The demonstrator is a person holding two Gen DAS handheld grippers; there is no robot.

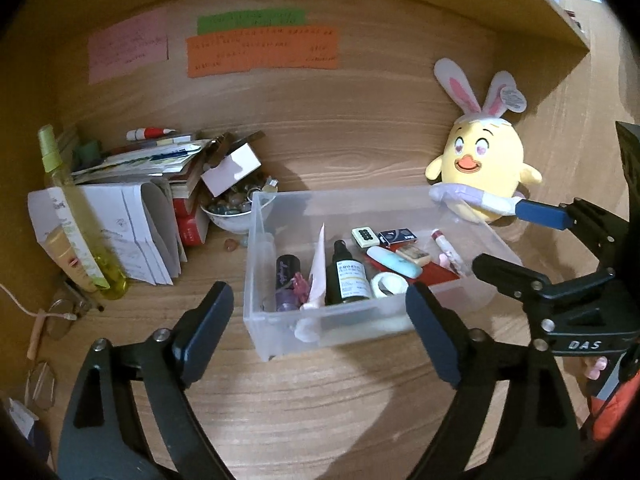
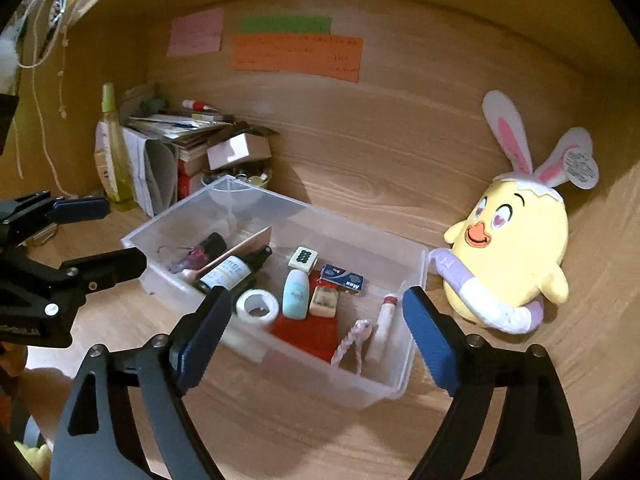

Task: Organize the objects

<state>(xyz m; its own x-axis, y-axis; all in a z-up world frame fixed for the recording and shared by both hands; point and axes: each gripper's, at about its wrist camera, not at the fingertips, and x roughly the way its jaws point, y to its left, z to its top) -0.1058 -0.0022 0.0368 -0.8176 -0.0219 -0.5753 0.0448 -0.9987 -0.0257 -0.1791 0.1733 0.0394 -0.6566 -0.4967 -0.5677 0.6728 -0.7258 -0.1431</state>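
A clear plastic bin (image 1: 280,336) (image 2: 400,376) stands on the wooden desk. It holds a dark spray bottle (image 1: 347,280) (image 2: 232,270), a tape roll (image 1: 387,285) (image 2: 257,304), a blue case (image 1: 394,262) (image 2: 296,294), a mahjong tile (image 1: 363,236) (image 2: 303,258), a purple bottle (image 1: 286,282), a lip balm (image 2: 385,314) and other small items. My left gripper (image 1: 320,332) is open and empty just before the bin's near wall. My right gripper (image 2: 316,332) is open and empty over the bin's near right part; it also shows in the left wrist view (image 1: 520,240).
A yellow chick plush (image 1: 482,168) (image 2: 516,248) with bunny ears leans on the back wall right of the bin. A pile of papers and boxes (image 1: 152,184) (image 2: 180,148), a yellow spray bottle (image 1: 68,208) and a bowl of stones (image 1: 232,208) stand left. Glasses (image 1: 60,318) lie at the near left.
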